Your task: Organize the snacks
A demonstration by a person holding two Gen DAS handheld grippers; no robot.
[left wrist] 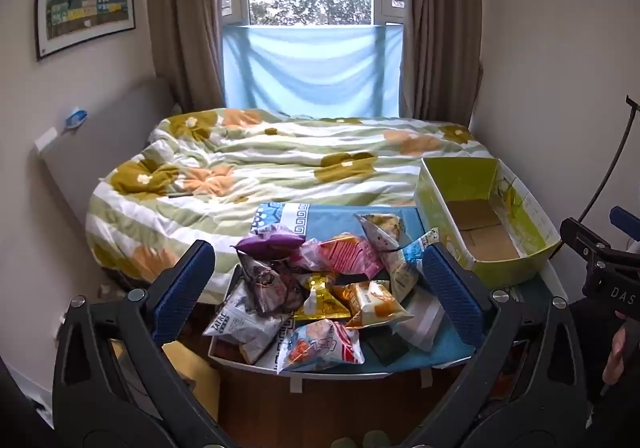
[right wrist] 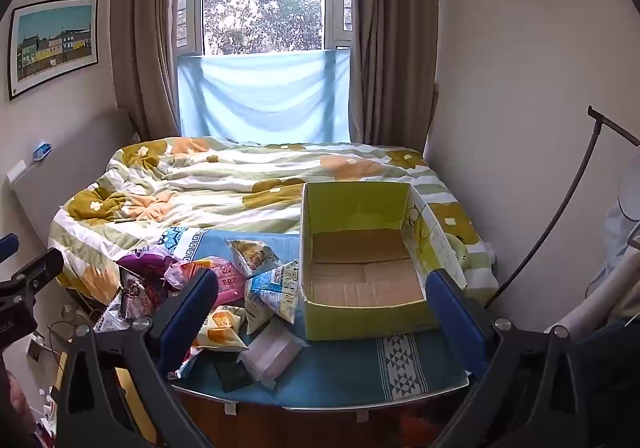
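A pile of snack packets (left wrist: pixel 316 296) lies on a small table with a blue cloth (left wrist: pixel 436 348) at the foot of a bed. An empty green cardboard box (left wrist: pixel 486 220) stands on the table to the right of the pile. In the right wrist view the box (right wrist: pixel 360 256) is straight ahead and the snack pile (right wrist: pixel 224 288) is to its left. My left gripper (left wrist: pixel 316 288) is open and empty, held above and in front of the pile. My right gripper (right wrist: pixel 320 308) is open and empty, in front of the box.
A bed with a flowered quilt (left wrist: pixel 280 164) lies behind the table. A window with brown curtains (left wrist: pixel 312 8) is at the far wall. A black stand (right wrist: pixel 560 208) leans by the right wall. The table's front edge (right wrist: pixel 320 404) is close to me.
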